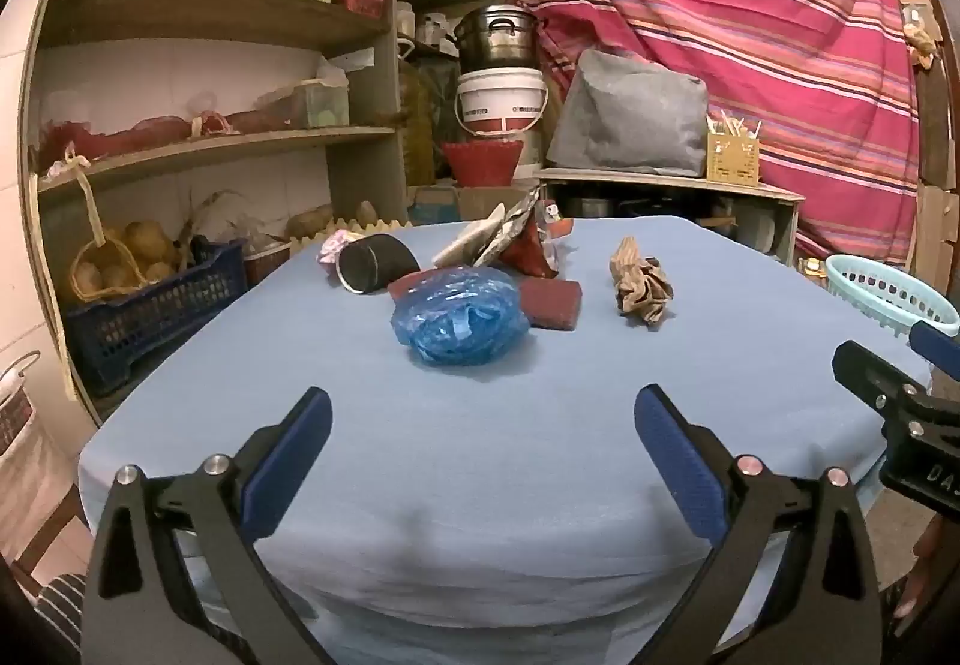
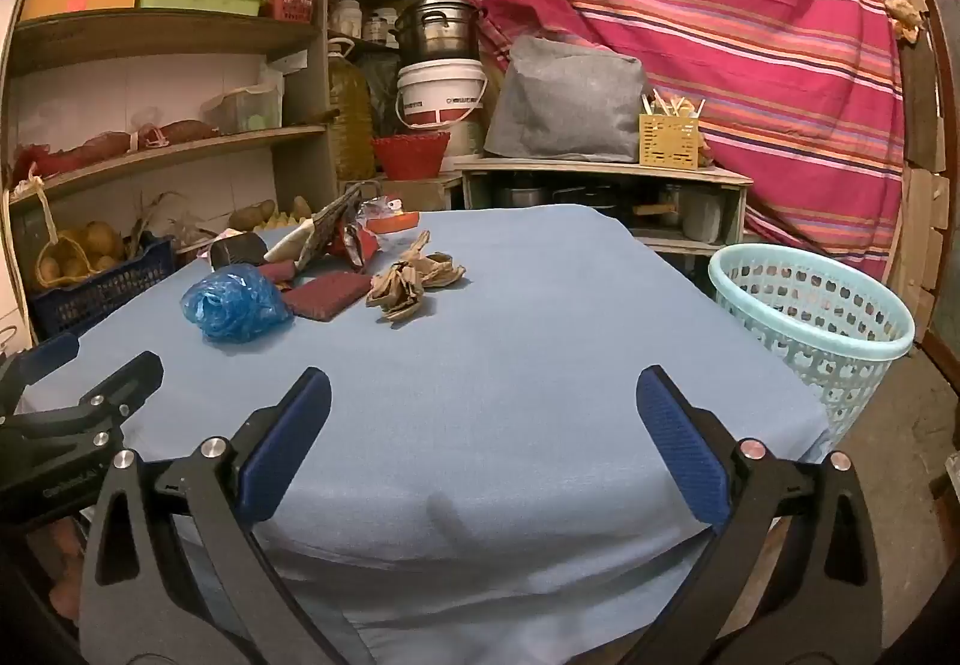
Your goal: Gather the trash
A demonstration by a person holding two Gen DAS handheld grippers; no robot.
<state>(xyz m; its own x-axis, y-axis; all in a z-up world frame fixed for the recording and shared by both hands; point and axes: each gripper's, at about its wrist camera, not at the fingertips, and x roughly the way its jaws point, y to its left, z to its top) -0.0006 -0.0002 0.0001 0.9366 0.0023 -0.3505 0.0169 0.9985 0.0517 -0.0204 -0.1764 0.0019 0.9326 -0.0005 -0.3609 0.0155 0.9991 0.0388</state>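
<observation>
Trash lies in a heap on the far half of a table under a blue cloth [image 1: 480,455] [image 2: 540,335]. It includes a crumpled blue plastic bag [image 1: 459,320] [image 2: 234,302], dark red sponges [image 1: 552,302] [image 2: 327,293], crumpled brown paper [image 1: 639,284] [image 2: 414,278], a black can on its side [image 1: 375,263] [image 2: 237,250] and foil wrappers [image 1: 513,236] [image 2: 342,230]. A pale blue perforated basket [image 2: 810,317] [image 1: 888,296] stands off the table's right edge. My left gripper [image 1: 483,419] is open over the near edge, nothing between its fingers. My right gripper [image 2: 483,401] is open too, beside it.
Wooden shelves [image 1: 204,137] with crates, baskets and potatoes fill the left side. A bucket [image 1: 501,101], a pot and a grey covered box [image 2: 567,101] stand behind the table. A striped pink cloth [image 2: 720,35] hangs at the back right.
</observation>
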